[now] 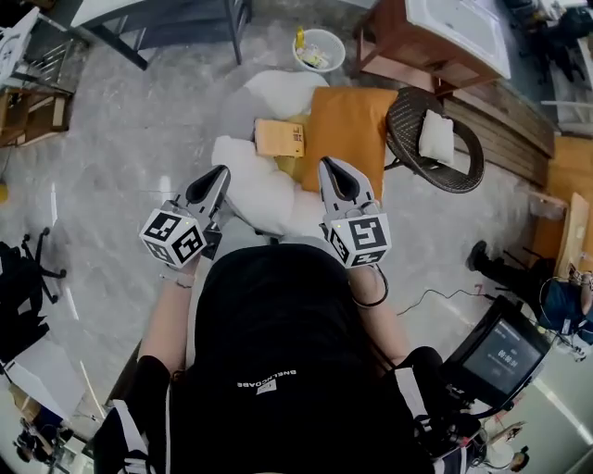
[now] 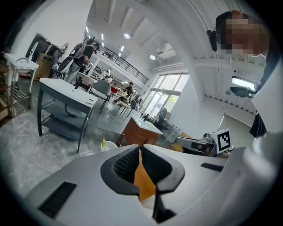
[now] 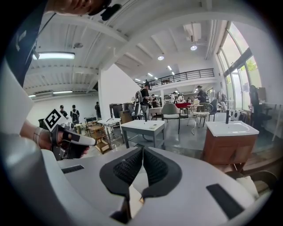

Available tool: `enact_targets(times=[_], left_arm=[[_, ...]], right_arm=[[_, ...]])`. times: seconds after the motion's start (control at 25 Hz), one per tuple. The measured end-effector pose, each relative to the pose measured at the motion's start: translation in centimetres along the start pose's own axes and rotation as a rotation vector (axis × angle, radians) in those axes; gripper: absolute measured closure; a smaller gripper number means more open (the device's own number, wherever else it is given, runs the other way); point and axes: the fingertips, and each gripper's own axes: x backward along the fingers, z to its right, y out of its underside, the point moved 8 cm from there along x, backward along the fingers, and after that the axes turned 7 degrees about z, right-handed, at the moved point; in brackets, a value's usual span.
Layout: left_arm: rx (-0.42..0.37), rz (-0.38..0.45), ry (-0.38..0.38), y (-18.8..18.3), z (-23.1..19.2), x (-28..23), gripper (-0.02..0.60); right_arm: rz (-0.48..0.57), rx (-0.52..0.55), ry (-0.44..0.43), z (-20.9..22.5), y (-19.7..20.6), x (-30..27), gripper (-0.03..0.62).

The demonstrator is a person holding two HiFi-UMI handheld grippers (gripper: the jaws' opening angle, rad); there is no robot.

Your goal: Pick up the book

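The book [image 1: 279,138] is a tan, flat volume lying on a heap of white pillows [image 1: 258,193] beside an orange cushion [image 1: 352,125], ahead of both grippers in the head view. My left gripper [image 1: 222,172] points toward it from the lower left, jaws shut and empty. My right gripper [image 1: 330,165] hovers over the cushion's near edge to the book's lower right, its jaws also closed on nothing. In the left gripper view the left gripper [image 2: 140,148] shows orange through the slit under its pads. The right gripper [image 3: 143,150] has its pads meeting at the tip.
A dark wicker chair [image 1: 435,139] with a white pillow stands to the right of the cushion. A white bin [image 1: 320,48] and a wooden sink cabinet [image 1: 445,37] are beyond. A grey table [image 1: 167,18] is at the far left. A monitor [image 1: 500,356] sits low right.
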Motion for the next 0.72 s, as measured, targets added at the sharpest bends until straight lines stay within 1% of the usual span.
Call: enact_targets(times=[0.12,0.28,0.48,0.72], left_arm=[[0.009,-0.035,0.032,-1.0,-1.8,-1.7,0.566],[0.048,-0.079,0.083,-1.7,-4.3,-4.0,0.566],[0.076,-0.145,0.129,-1.9,-7.0,-6.2,0.566],[0.111,-0.245,0.166,-0.9,-10.1,-11.0,0.566]], right_arm=[[0.0,-0.012,0.046,0.5,-0.7,-1.1,0.569],[-0.005,-0.021,0.101,0.9,-1.3,-2.3,0.568],[-0.014,-0.04,0.178,0.7,-1.7,-3.2,0.568],[-0.051,-0.07,0.251,2.5,-0.9,-4.6,0.568]])
